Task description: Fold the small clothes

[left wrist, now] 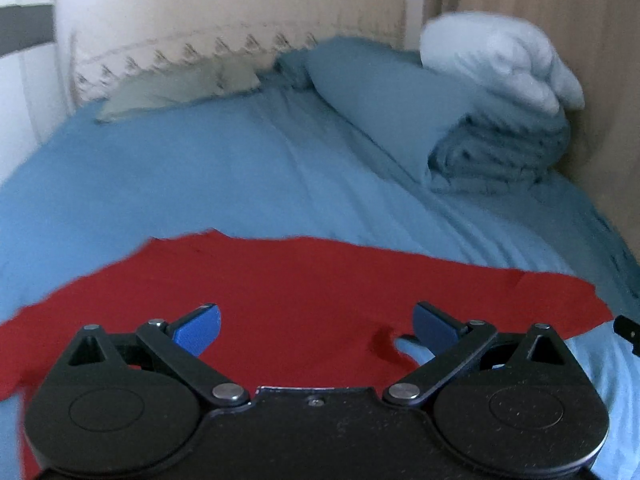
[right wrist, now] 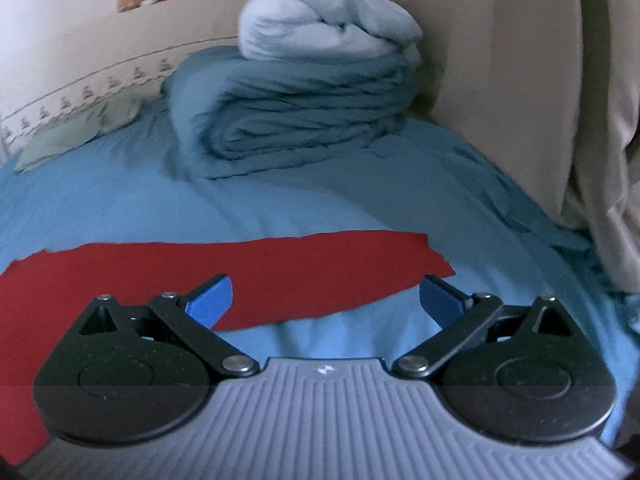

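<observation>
Red garment spread flat on a blue bed as both grippers hover, jaws wide and empty.

The blue bedsheet [left wrist: 240, 168] carries a folded duvet stack [right wrist: 304, 120] near the headboard and, closest to the cameras, the red garment [left wrist: 304, 280], lying flat. The left gripper [left wrist: 316, 322] sits over its middle, the right gripper [right wrist: 326, 300] over its right end; both released, holding nothing. A clean fold likely calls for pinching matching near-edge corners together and lifting evenly, so the cloth does not bunch.
</observation>
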